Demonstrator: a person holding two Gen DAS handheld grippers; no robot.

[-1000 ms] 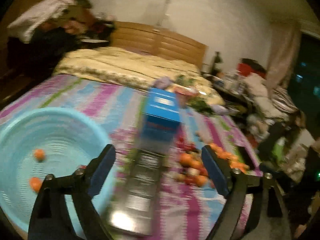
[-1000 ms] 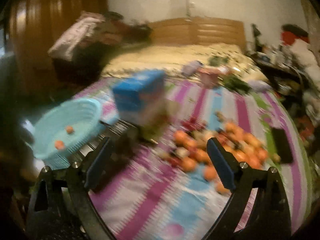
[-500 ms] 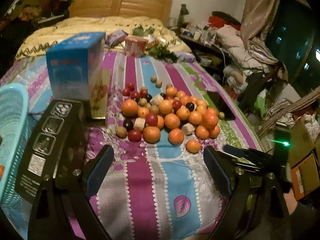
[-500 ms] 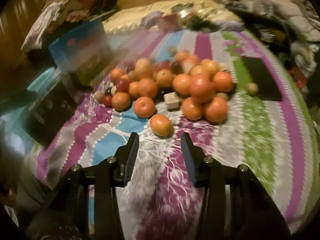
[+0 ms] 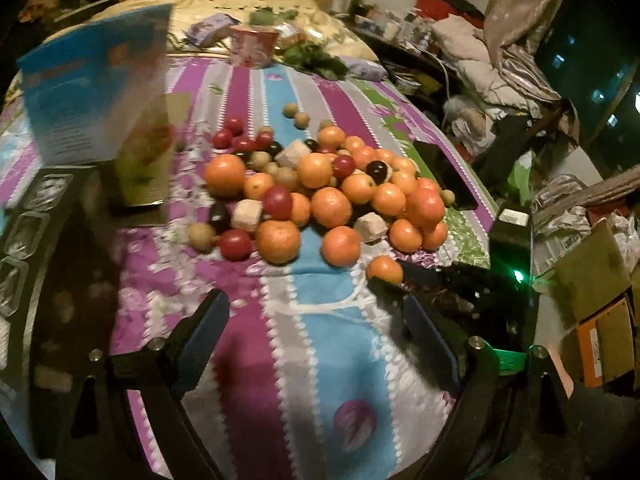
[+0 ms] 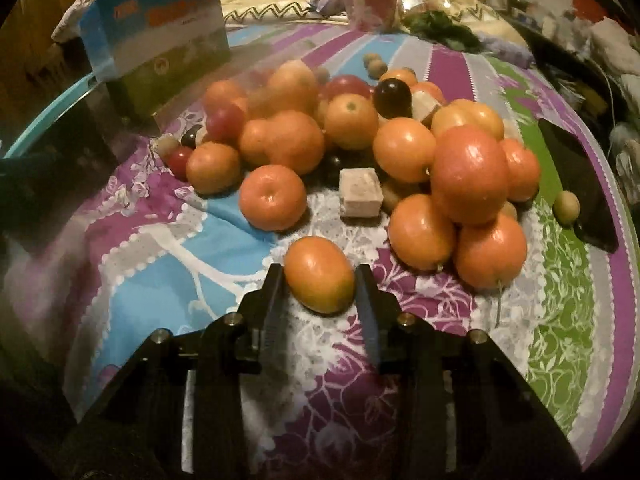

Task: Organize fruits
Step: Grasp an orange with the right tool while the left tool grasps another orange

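A pile of oranges (image 5: 332,200), red and dark plums and small brown fruits lies on the striped bedspread (image 5: 320,340). One orange (image 6: 320,274) lies alone at the pile's near edge; it also shows in the left wrist view (image 5: 384,269). My right gripper (image 6: 322,280) is down at the bedspread with its fingers on either side of this orange, close to its flanks; contact is unclear. It shows in the left wrist view as a dark shape (image 5: 452,284) next to that orange. My left gripper (image 5: 316,328) is open and empty above the bedspread, short of the pile.
A blue carton (image 5: 96,84) stands left of the pile, with a dark tray (image 5: 36,248) in front of it. A turquoise basket rim (image 6: 48,114) shows at far left. A dark phone (image 6: 580,184) lies right of the pile. Pale cubes (image 6: 360,192) lie among the fruit.
My right gripper moved forward and down until its narrowed fingers flank the lone orange. My left gripper drew a little closer to the pile and stayed open.
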